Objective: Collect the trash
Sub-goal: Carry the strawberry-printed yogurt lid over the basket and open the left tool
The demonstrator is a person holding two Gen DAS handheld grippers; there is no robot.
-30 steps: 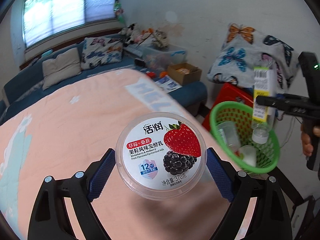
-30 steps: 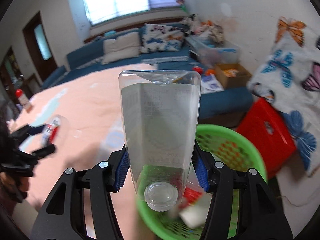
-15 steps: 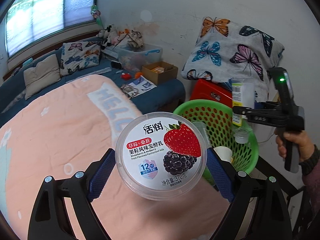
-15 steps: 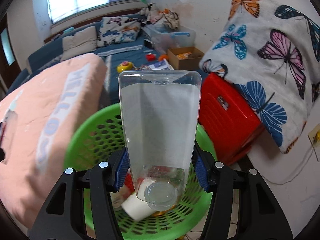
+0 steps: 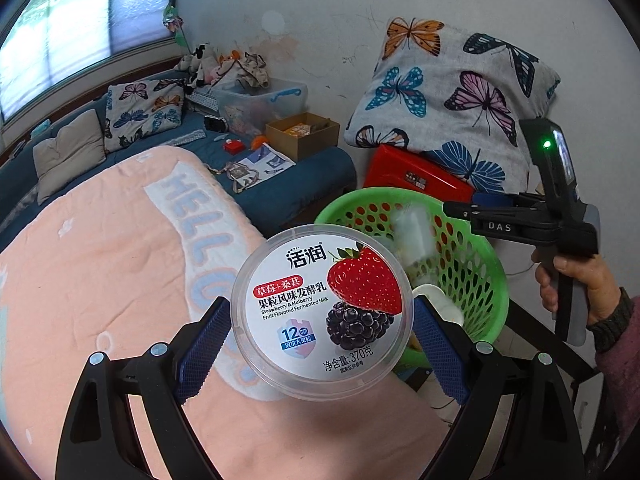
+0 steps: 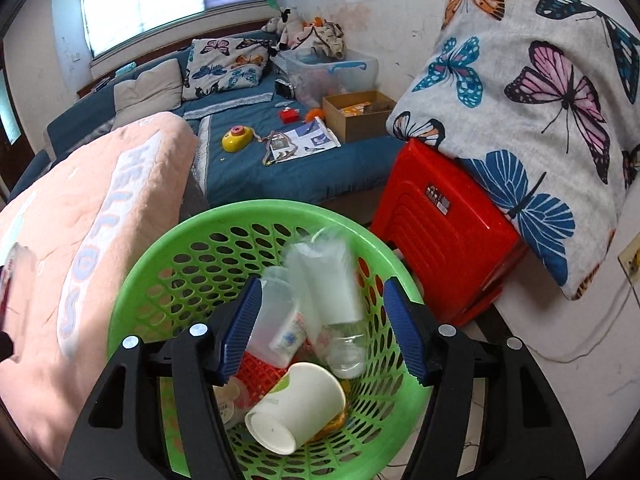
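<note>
My left gripper (image 5: pixel 322 322) is shut on a round yogurt tub (image 5: pixel 322 310) with a strawberry and mulberry lid, held above the pink blanket just left of the green basket (image 5: pixel 486 264). My right gripper (image 6: pixel 324 320) is open and empty above the green basket (image 6: pixel 148 264); it also shows in the left wrist view (image 5: pixel 460 210). A clear plastic bottle (image 6: pixel 332 292), blurred, is inside the basket among a white paper cup (image 6: pixel 296 406) and another clear container (image 6: pixel 276 316).
A pink blanket (image 5: pixel 100 260) covers the bed left of the basket. A red plastic stool (image 6: pixel 444 224) stands right behind the basket with a butterfly pillow (image 6: pixel 540 92) on it. A blue sofa (image 6: pixel 260 160) holds a cardboard box (image 6: pixel 356 114) and clutter.
My right gripper opened and let go of the clear bottle, which dropped into the green basket. My left gripper carried the yogurt tub closer to the basket.
</note>
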